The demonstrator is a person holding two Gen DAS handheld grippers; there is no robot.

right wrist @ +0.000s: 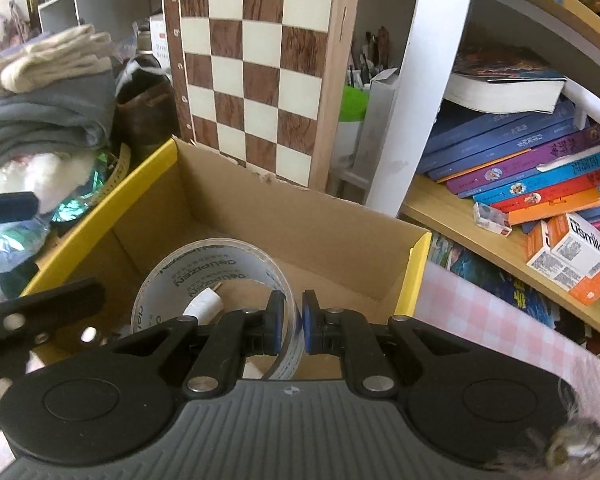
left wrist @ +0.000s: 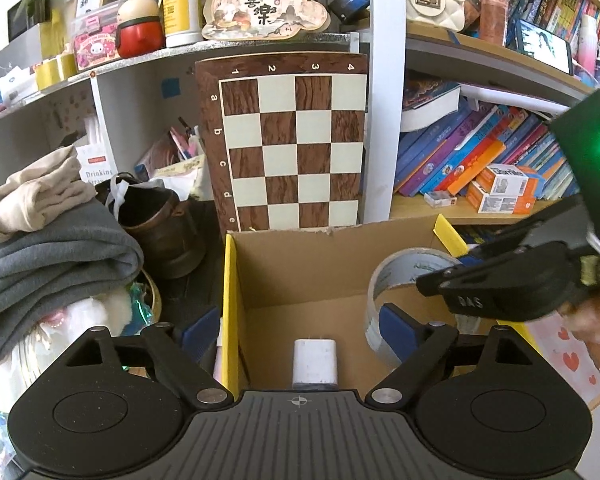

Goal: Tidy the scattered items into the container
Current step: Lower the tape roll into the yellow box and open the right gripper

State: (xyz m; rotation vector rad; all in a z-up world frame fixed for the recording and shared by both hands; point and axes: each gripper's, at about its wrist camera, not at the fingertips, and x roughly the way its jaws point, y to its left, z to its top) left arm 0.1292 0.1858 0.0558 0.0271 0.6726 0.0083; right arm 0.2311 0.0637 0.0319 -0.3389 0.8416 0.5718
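Tape [right wrist: 216, 280] was pinched at its wall by the closed right fingers [right wrist: 291, 322], inside the box [right wrist: 300, 216]. Left fingers [left wrist: 300, 332] were spread open above a charger [left wrist: 314, 362] on the box floor.

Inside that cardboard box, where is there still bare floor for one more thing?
The cardboard box has bare floor along its back wall and in the far right corner by the yellow flap. The near side is crowded: the tape roll held by the right gripper, and the white charger below the open left gripper.
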